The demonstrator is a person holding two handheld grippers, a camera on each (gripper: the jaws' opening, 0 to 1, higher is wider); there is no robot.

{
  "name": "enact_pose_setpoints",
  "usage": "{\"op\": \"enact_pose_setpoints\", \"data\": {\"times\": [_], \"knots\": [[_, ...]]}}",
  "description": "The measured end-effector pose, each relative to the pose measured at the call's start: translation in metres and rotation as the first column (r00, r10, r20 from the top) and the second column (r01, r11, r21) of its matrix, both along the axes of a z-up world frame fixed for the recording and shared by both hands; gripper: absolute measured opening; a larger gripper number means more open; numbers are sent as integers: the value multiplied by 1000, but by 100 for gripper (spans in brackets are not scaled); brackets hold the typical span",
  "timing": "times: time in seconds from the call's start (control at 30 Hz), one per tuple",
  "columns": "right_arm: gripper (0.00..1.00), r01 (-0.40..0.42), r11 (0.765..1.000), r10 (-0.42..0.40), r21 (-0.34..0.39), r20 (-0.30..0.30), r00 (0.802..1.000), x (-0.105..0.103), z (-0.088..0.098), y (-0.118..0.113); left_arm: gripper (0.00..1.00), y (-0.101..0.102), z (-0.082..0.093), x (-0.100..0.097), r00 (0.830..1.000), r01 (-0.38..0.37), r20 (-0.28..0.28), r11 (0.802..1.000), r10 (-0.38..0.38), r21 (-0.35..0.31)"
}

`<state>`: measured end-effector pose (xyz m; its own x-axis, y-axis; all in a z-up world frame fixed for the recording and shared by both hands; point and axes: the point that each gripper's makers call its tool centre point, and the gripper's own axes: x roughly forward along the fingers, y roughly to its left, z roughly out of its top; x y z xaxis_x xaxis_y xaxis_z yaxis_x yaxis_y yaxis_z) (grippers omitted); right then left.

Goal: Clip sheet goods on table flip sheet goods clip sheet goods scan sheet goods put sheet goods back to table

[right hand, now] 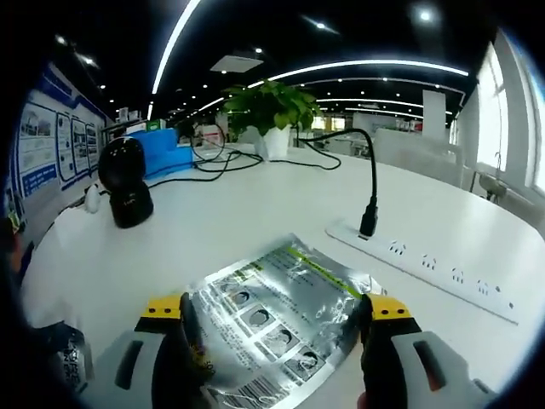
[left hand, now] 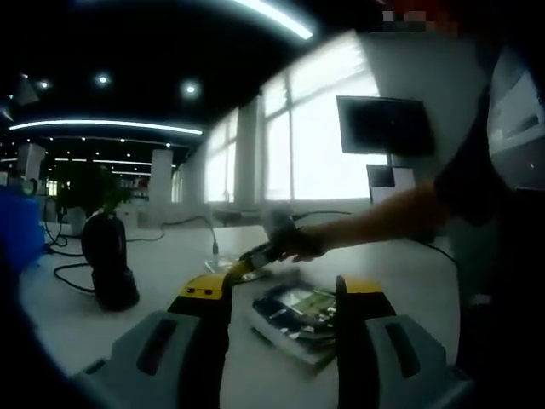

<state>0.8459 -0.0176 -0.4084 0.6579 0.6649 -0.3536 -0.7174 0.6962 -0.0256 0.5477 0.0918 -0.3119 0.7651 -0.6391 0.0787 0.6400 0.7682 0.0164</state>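
we have the silver sheet pack [right hand: 277, 328] lying flat on the white table [right hand: 213, 230] between the right gripper [right hand: 277, 328]'s spread jaws, left gripper [left hand: 281, 302] also released above another pack [left hand: 298, 315], so we should close squarely on one edge before flipping.

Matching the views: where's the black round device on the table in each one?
Left gripper view: black round device at the left edge, on the white table.
Right gripper view: black round device, upper left.
Shared landmark: potted plant behind it.
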Motion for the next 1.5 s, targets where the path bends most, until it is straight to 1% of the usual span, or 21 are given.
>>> {"op": "enact_pose_setpoints", "data": {"times": [0.03,0.07,0.1,0.13,0.33,0.37,0.43,0.53,0.7,0.73,0.83,0.87,0.9,0.93,1.07,1.2,1.27,1.33,1.4,1.43,1.5], "knots": [[79,-2,1000,2,20,23,1000,-1,6,0,41,0,0,0,1000,-2,0,1000,2,2],[79,7,1000,-7,28,19,1000,-2,9,-3,41,1,-1,0,1000,-3,-1,1000,3,2],[78,19,998,-21,56,38,999,0,17,-5,41,2,-1,1,1000,-4,-3,1000,4,0],[78,24,998,-28,65,48,998,1,22,-7,41,2,-1,1,1000,-4,-6,1000,4,-2],[76,41,995,-48,92,69,996,-3,45,-25,41,-2,0,2,1000,3,-18,1000,-4,-18],[76,46,993,-55,108,80,995,-5,51,-28,41,-4,1,2,1000,6,-19,1000,-6,-21],[74,48,993,-57,107,85,995,-13,55,-32,41,-8,4,2,1000,13,-19,999,-14,-29],[73,47,995,-57,92,109,992,-28,65,-39,41,-14,5,2,1000,26,-12,999,-27,-23],[72,41,989,-65,139,169,983,-60,101,-57,41,-18,5,2,999,37,-12,999,-37,-11],[72,38,989,-63,142,174,983,-64,105,-60,41,-18,5,2,999,37,-14,999,-38,-12],[72,36,989,-70,143,241,968,-87,125,-72,41,-17,5,3,999,31,-23,999,-32,-17],[72,35,992,-67,123,272,960,-96,130,-77,41,-16,5,3,999,28,-24,999,-28,-18],[71,44,993,-78,113,313,947,-107,138,-83,40,-15,4,4,999,25,-26,1000,-25,-18],[70,45,993,-79,108,330,941,-118,141,-86,40,-14,4,4,999,21,-27,1000,-21,-18],[70,50,991,-92,123,357,930,-157,145,-96,40,-12,3,6,999,15,-32,1000,-15,-19],[70,64,983,-120,170,348,930,-189,143,-107,40,-11,0,7,999,12,-37,1000,-12,-16],[68,74,978,-139,194,347,927,-199,142,-113,39,-10,-2,8,999,3,-39,1000,-3,-7],[67,94,973,-164,210,347,923,-210,141,-120,39,-9,-3,8,999,-7,-37,1000,6,-15],[65,112,962,-194,251,330,924,-220,139,-128,38,-7,-6,9,999,-24,-38,999,23,-23],[65,120,956,-209,268,335,919,-225,140,-131,38,-7,-8,10,999,-28,-44,999,27,-26],[66,118,953,-212,278,337,918,-236,138,-135,38,-6,-11,10,998,-36,-46,999,35,-25]]}}
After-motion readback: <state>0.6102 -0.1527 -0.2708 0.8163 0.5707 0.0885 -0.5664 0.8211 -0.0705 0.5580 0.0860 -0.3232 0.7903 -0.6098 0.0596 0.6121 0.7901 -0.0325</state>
